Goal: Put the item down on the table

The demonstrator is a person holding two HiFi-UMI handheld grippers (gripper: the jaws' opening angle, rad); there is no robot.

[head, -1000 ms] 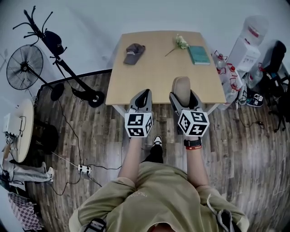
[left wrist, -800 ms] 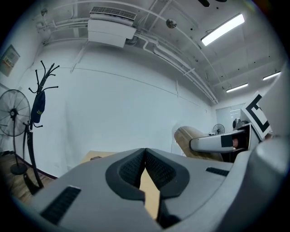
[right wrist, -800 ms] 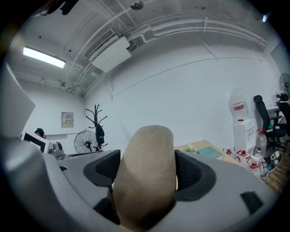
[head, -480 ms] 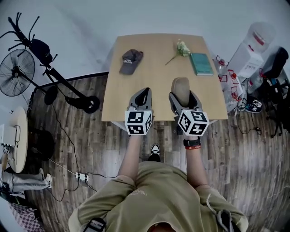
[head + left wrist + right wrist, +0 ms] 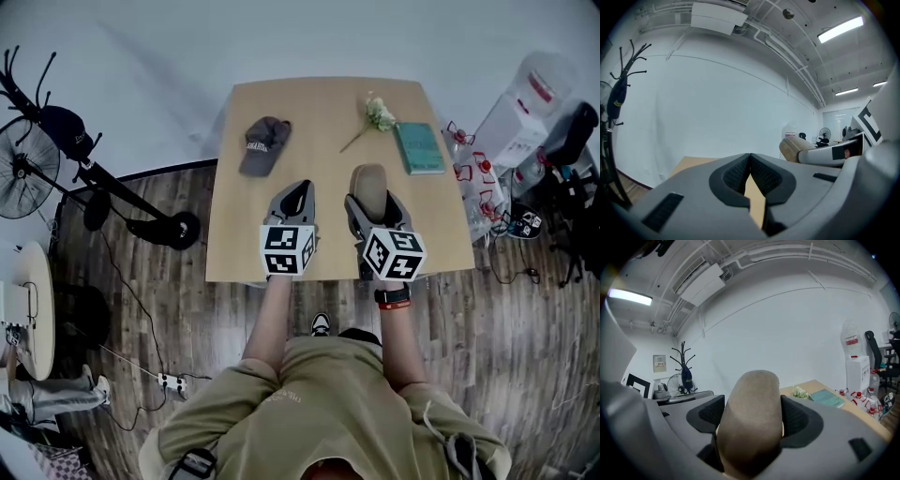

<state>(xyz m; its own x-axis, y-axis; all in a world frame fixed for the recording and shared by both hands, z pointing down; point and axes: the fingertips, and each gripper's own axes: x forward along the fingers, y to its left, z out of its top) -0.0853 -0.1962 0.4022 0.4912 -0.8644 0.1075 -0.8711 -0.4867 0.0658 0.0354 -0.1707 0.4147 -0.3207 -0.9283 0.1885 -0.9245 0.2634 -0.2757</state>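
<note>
Right claw (image 5: 753,414) pinches tan item (image 5: 749,446); left claw (image 5: 750,161) pressed together, empty. Only head view shows cap (image 5: 262,143) ahead of left claw.

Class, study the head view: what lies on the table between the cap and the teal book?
A flower on its stem lies between the cap and the teal book, much nearer the book. The head view shows this plainly.

Evenly bright indoors, cool bluish cast. Glare off ceiling strip lights (image 5: 841,29) top right in left gripper view, and off a strip light (image 5: 629,296) at left in right gripper view. Heavy fisheye bending, black vignette corners. Faint soft shadows on table (image 5: 319,112). No motion blur.
</note>
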